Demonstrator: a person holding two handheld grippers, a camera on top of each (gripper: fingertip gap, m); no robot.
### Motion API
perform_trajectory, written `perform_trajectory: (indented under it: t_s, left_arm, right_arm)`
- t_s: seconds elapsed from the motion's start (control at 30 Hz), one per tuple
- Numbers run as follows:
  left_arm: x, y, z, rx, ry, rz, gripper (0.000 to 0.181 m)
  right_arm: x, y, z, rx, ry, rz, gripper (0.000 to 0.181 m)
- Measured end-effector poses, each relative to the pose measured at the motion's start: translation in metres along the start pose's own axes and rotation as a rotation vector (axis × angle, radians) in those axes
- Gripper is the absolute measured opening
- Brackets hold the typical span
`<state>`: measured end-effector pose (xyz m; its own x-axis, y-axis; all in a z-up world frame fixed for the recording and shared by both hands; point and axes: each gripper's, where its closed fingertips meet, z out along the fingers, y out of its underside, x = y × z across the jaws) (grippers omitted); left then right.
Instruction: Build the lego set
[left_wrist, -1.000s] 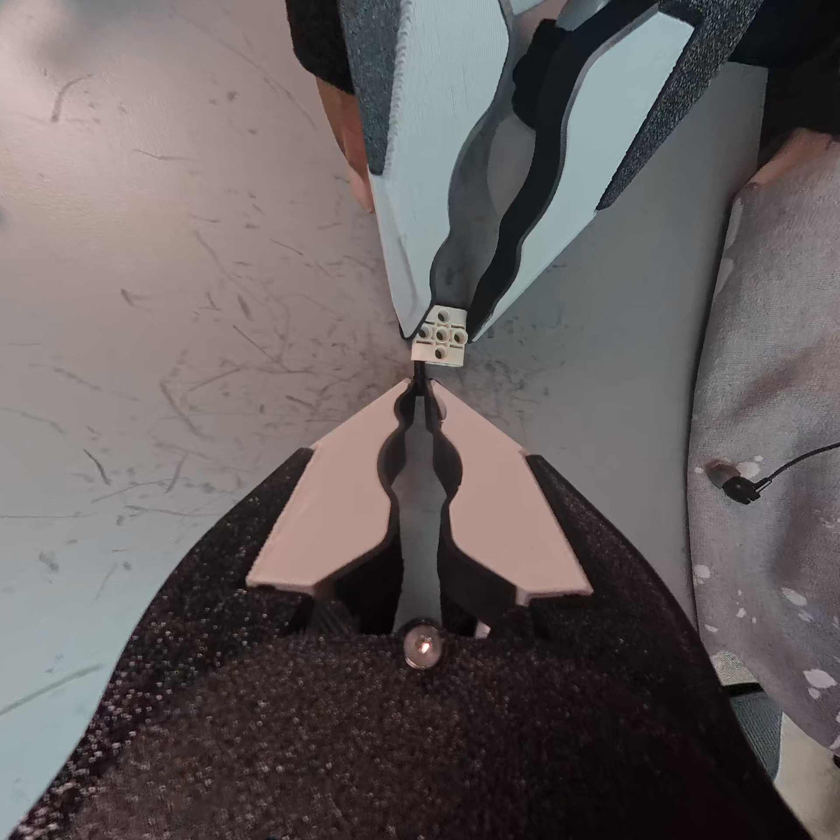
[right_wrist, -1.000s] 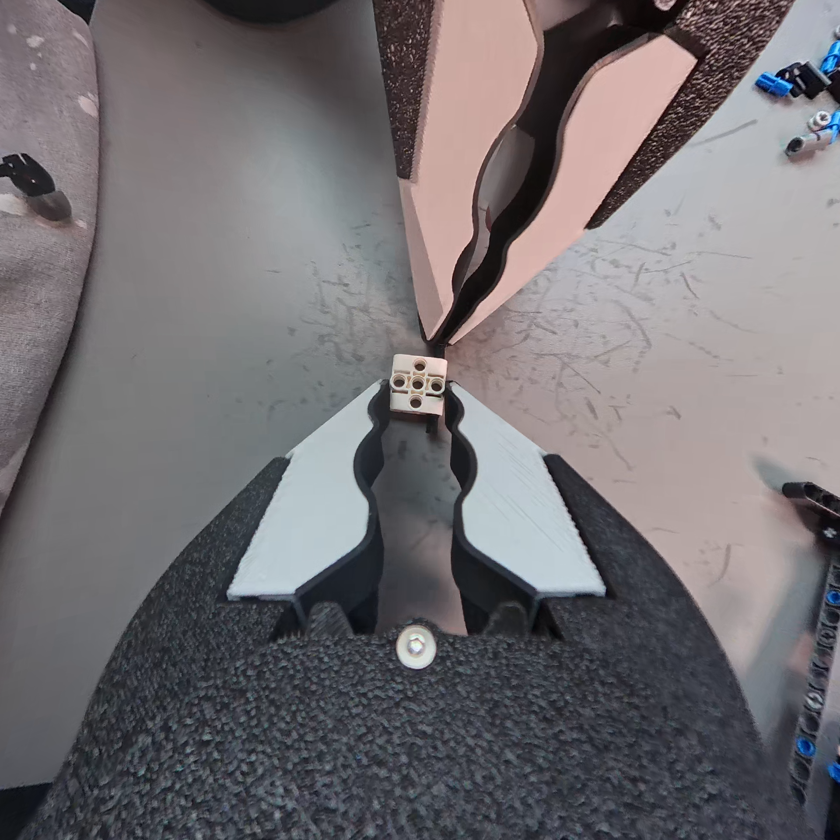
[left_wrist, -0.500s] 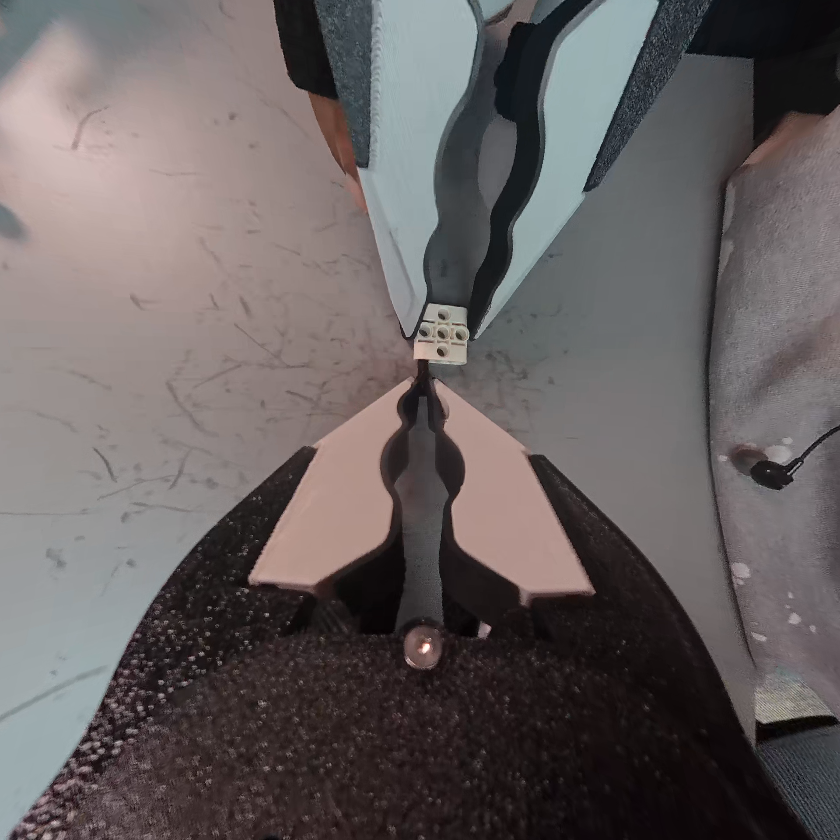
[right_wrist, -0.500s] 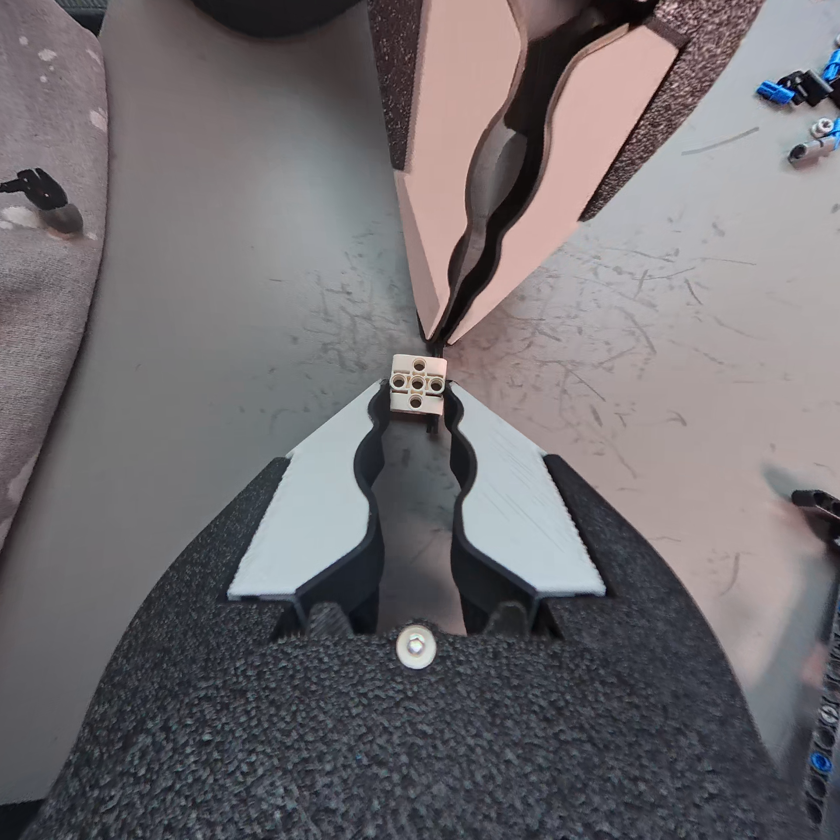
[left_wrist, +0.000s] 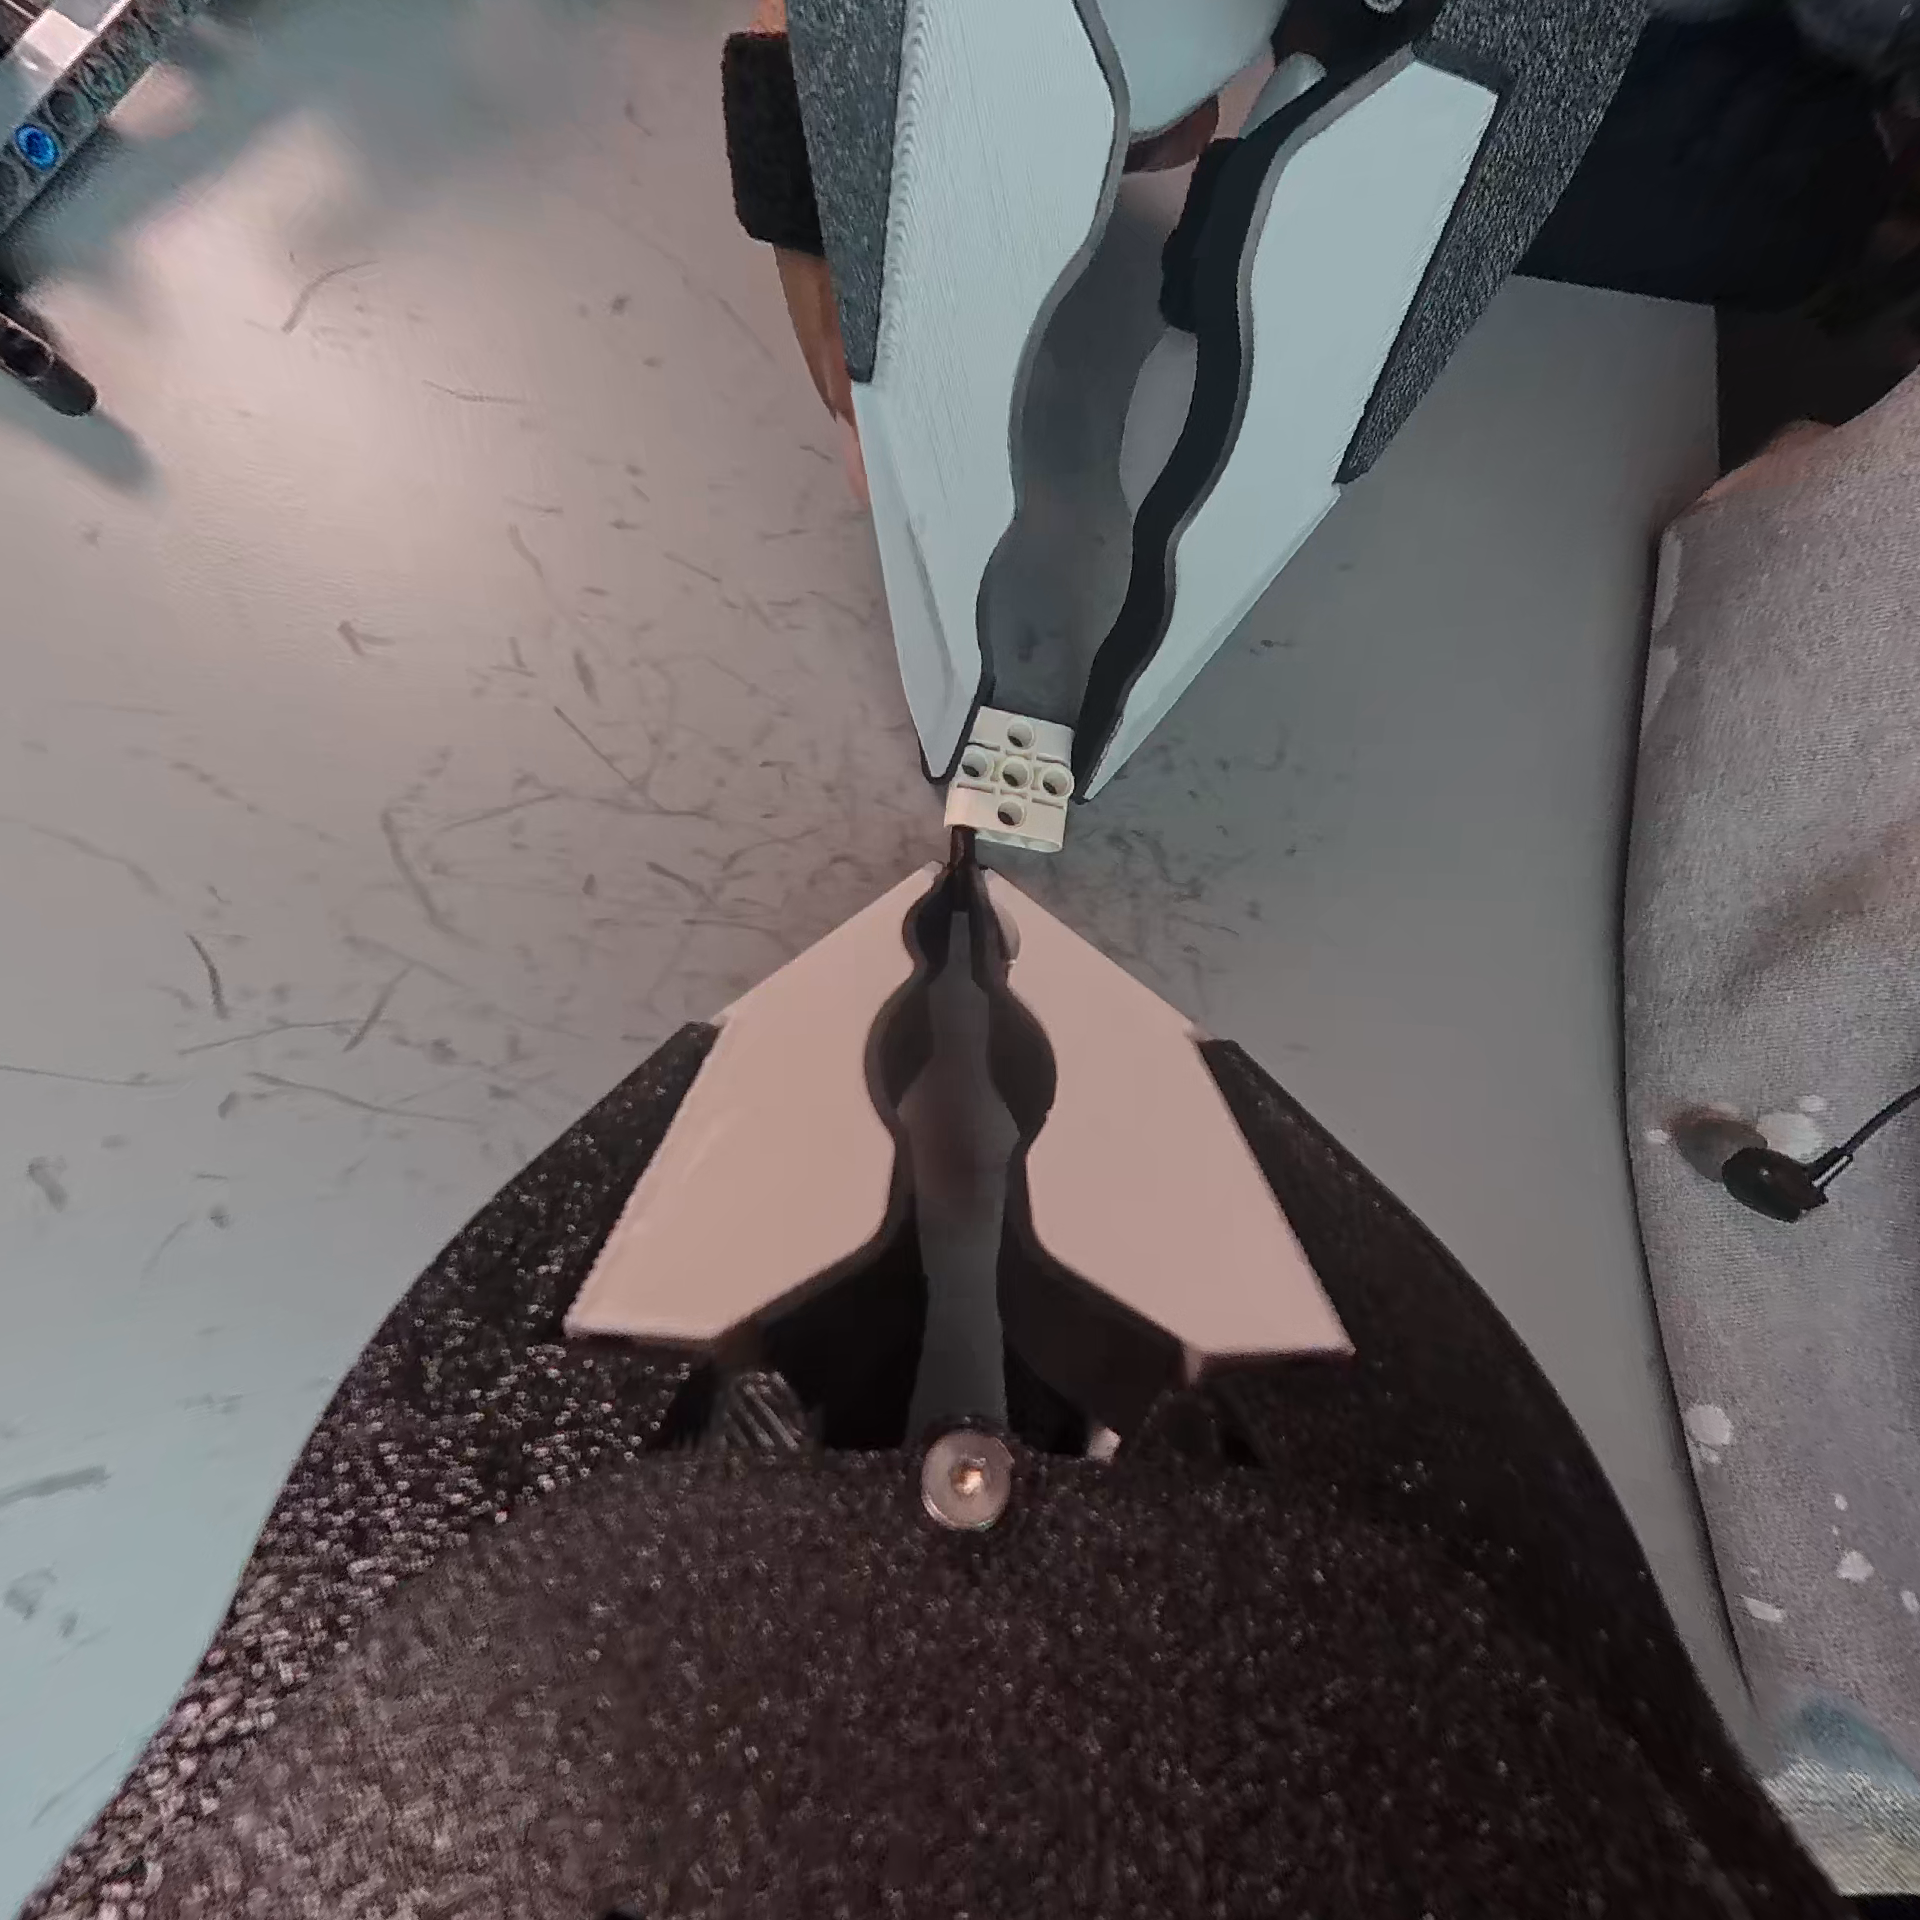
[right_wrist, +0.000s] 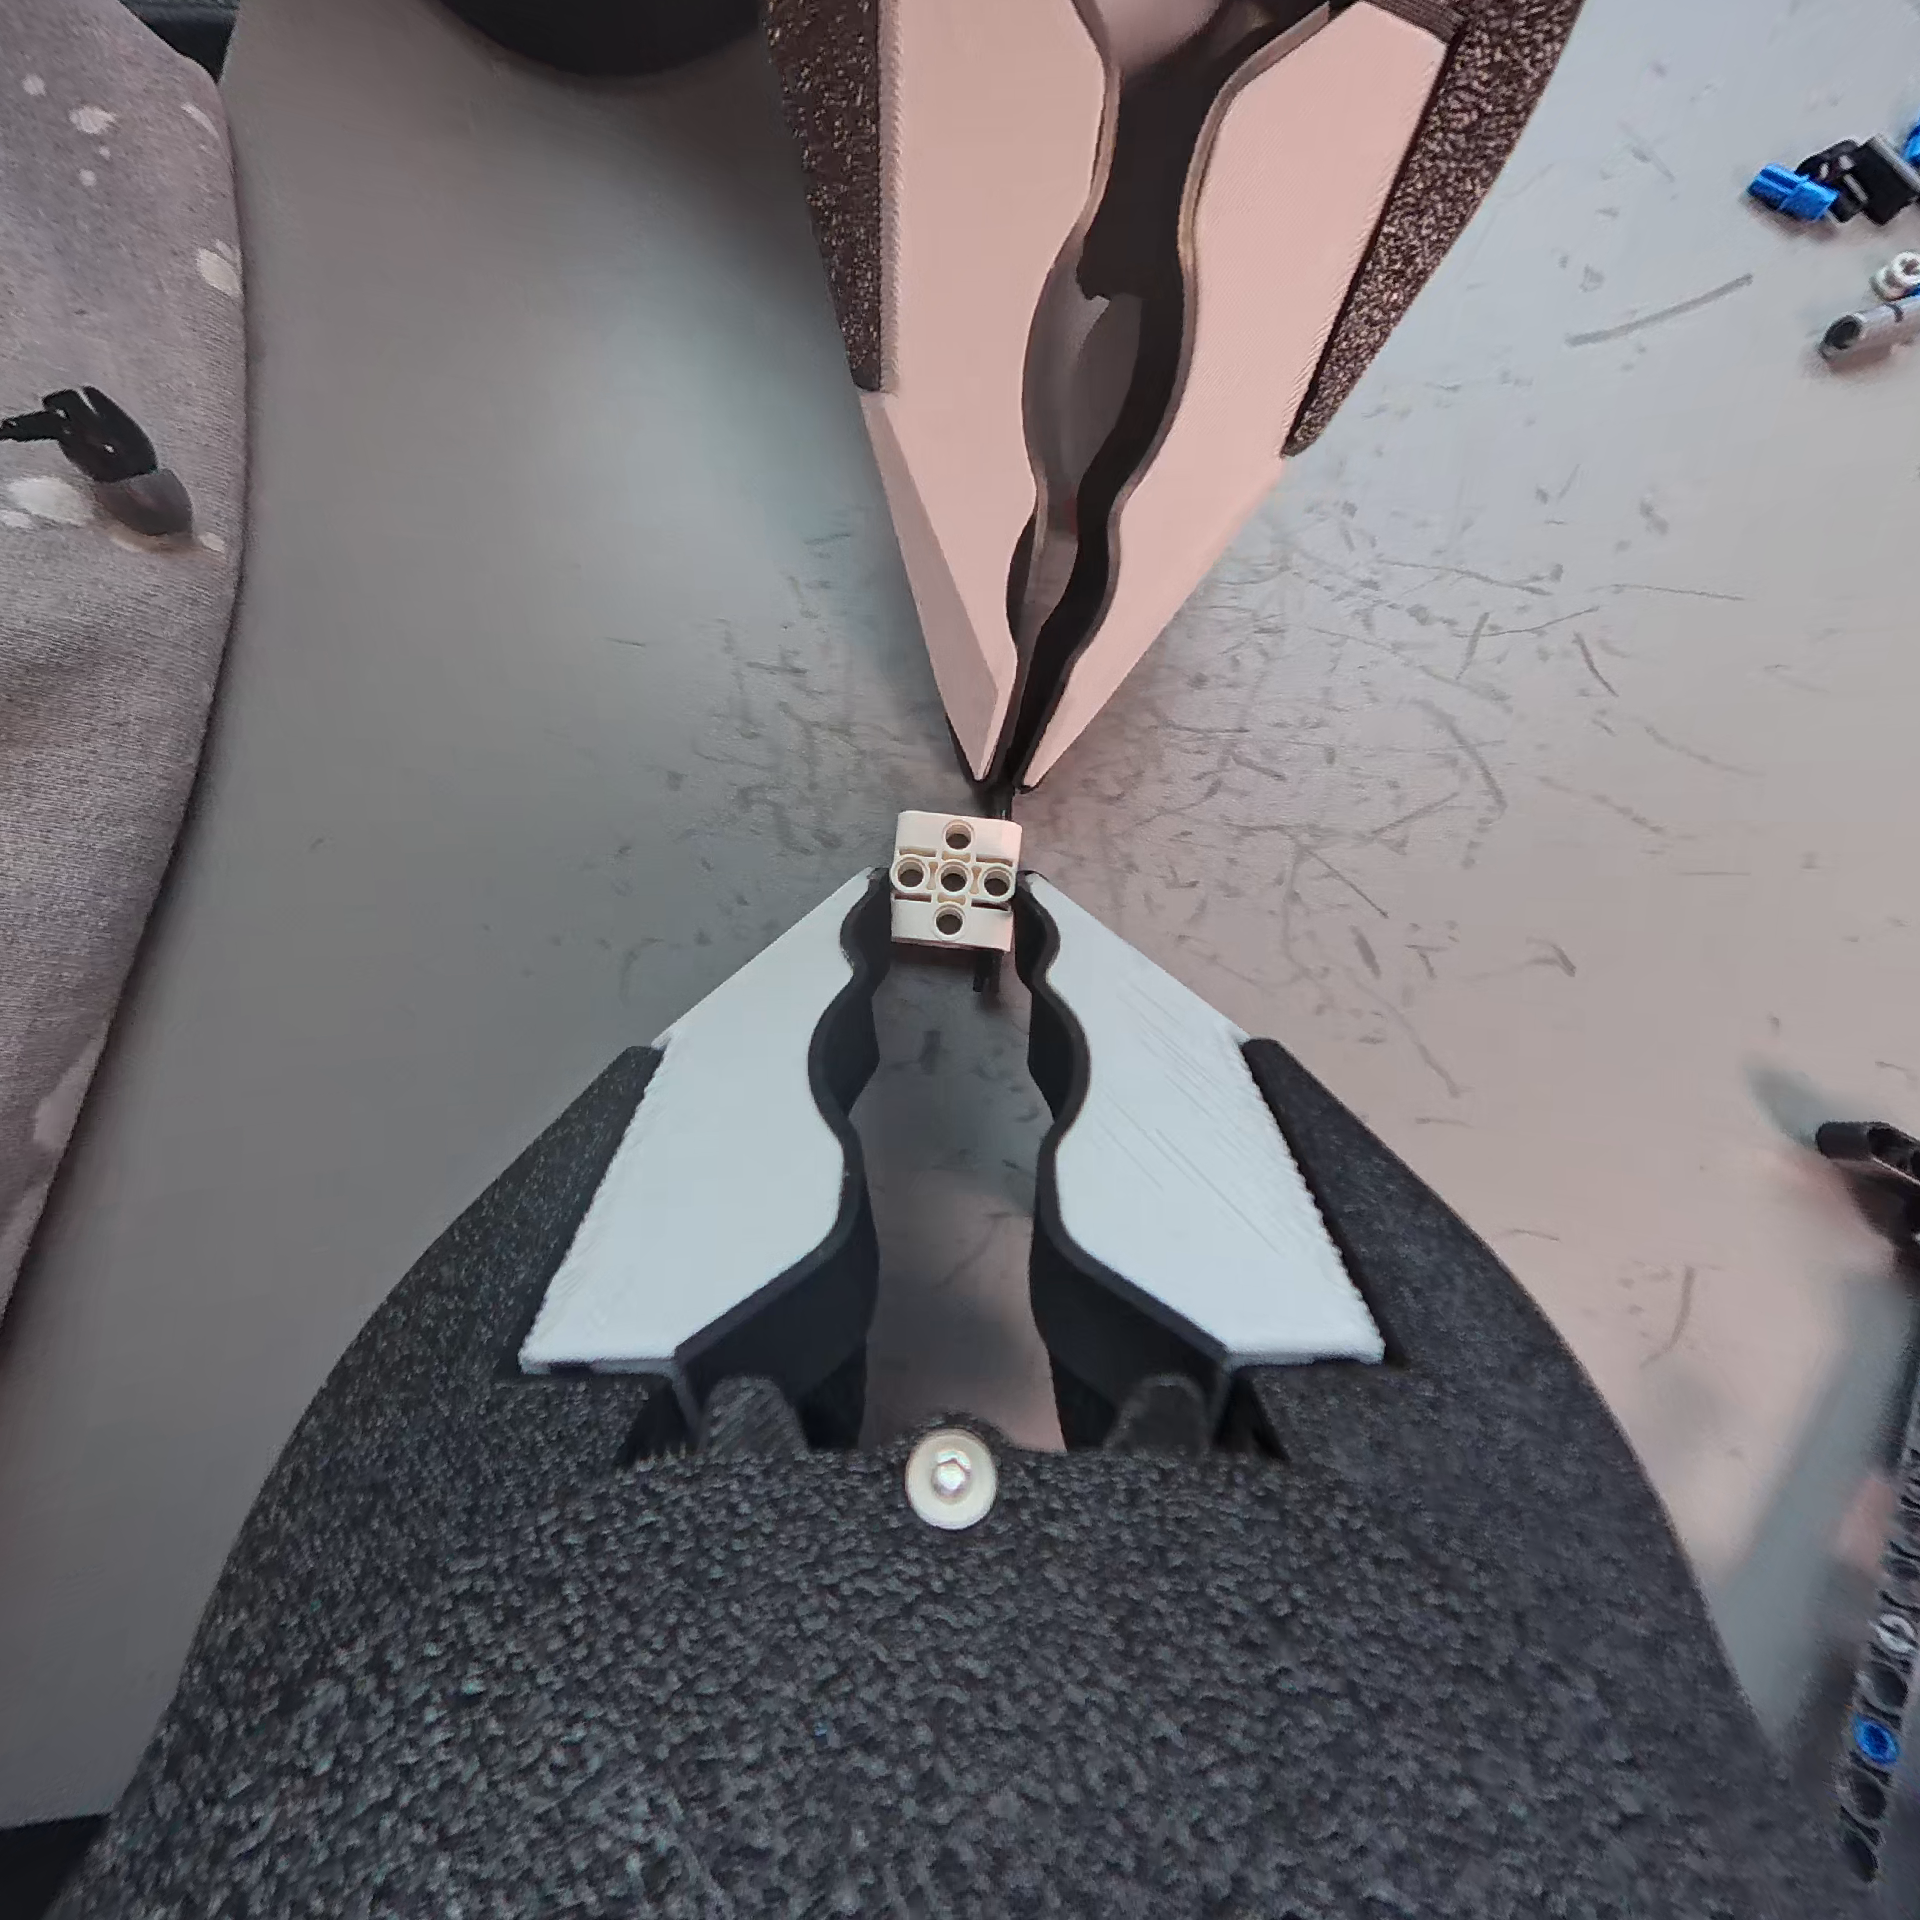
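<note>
In the left wrist view, our left hand-held gripper (left_wrist: 964, 878), the pink one, is pinched nearly closed on a thin black pin (left_wrist: 962, 850), whose far end meets the lower edge of the white block (left_wrist: 1010, 779). That block sits clamped between the tips of the pale grey right hand-held gripper (left_wrist: 1013, 764) coming in from the top. Against half a second ago little has moved between the two: pin and block keep the same touching alignment, though the background has slid, so a blurred beam with one blue dot (left_wrist: 47, 140) now shows at the top left corner. We read that as both hands drifting together while the pin is not yet seated, so the joining step remains open. We count here one block, one pin, two grippers, over the scratched tabletop (left_wrist: 416, 727). In the right wrist view, the right hand-held gripper (right_wrist: 951, 904) is open only as wide as the one white block (right_wrist: 953, 883) it holds, with five round holes on its face. The left hand-held gripper (right_wrist: 1003, 774) points down at the block's top right corner, the pin (right_wrist: 1000, 802) bridging the small gap. Farther off lie one cluster of blue and black pieces (right_wrist: 1829, 187), one grey piece (right_wrist: 1870, 327), and one black beam (right_wrist: 1881, 1475) at the right edge, too blurred to count its pins.
</note>
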<state>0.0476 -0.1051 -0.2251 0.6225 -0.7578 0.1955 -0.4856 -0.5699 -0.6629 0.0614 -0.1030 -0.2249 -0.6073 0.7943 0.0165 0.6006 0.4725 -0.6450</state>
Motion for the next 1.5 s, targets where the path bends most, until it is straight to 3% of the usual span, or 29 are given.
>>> perform_trajectory:
  t_s: [0.27,0.43,0.63,0.87,1.03,1.5]
  left_arm:
    - [0.001,-0.012,-0.002,0.132,-0.012,-0.067,0.0]
    - [0.001,-0.013,0.002,0.097,-0.027,-0.013,0.0]
    - [-0.01,-0.007,-0.018,0.13,-0.048,-0.068,0.0]
    - [-0.03,0.007,-0.03,0.111,-0.14,-0.091,0.018]
    - [-0.037,0.006,-0.023,0.091,-0.158,-0.057,0.021]
    - [-0.032,0.006,-0.013,0.056,-0.123,0.168,0.004]
  right_arm:
    - [-0.001,-0.001,0.001,0.004,-0.003,0.004,0.022]
    - [-0.004,-0.004,0.003,0.004,-0.012,0.006,0.023]
    - [-0.003,-0.003,0.003,0.007,-0.005,0.009,0.023]
    - [-0.002,-0.004,0.003,0.019,0.013,0.011,0.023]
    - [-0.002,-0.004,0.003,0.022,0.019,0.014,0.024]
    - [-0.002,-0.004,0.003,0.034,0.027,0.007,0.023]
